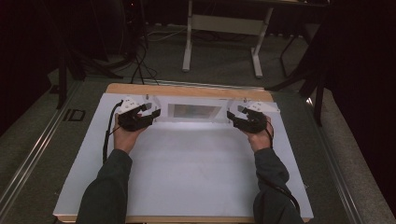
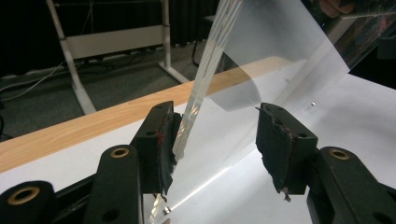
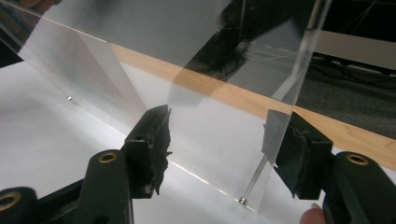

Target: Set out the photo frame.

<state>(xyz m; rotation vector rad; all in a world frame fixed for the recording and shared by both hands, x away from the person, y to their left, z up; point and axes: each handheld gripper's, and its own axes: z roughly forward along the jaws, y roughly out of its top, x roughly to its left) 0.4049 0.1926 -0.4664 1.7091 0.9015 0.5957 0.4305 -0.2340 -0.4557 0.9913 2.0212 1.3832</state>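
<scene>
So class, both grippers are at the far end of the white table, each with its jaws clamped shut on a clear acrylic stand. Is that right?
Not quite. In the gripper views the jaws of the left gripper and right gripper stand open around the clear acrylic stand, not clamped. The rest holds: they are at the white table's far end.

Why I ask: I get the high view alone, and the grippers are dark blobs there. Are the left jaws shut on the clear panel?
Observer: No. In the left gripper view the left gripper is open. The panel rises between its jaws, with its thick edge close to the jaw at that view's left.
Operator: And the right one?
Observer: The right gripper is open too. It straddles the panel, whose edge runs just in front of the jaw at that view's right.
Operator: What does the panel stand on?
Observer: A small metal fitting at its bottom corner rests on the white table.
</scene>
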